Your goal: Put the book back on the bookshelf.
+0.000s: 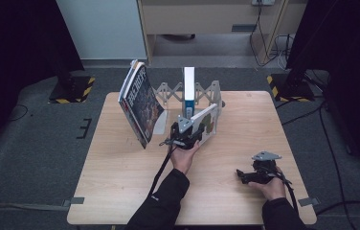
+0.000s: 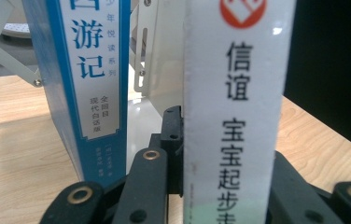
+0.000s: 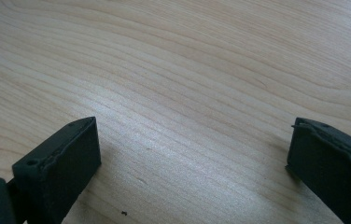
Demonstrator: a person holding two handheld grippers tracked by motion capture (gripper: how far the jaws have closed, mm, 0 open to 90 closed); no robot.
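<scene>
Lab: hazard-taped stands [image 1: 72, 89], floor cables [image 1: 333, 143]

Blue book [image 2: 87, 88] crowds left tongs [image 2: 220, 140] — right side open.

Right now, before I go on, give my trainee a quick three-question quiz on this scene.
1. True or false: the right gripper holds a book.
2. What does the left gripper hold? A) the white-spined book B) the blue-spined book C) nothing
3. How does the dark-covered book at the rack's left end stand?

Key: 1 false, it is open over bare table; 2 A; 3 leaning.
</scene>
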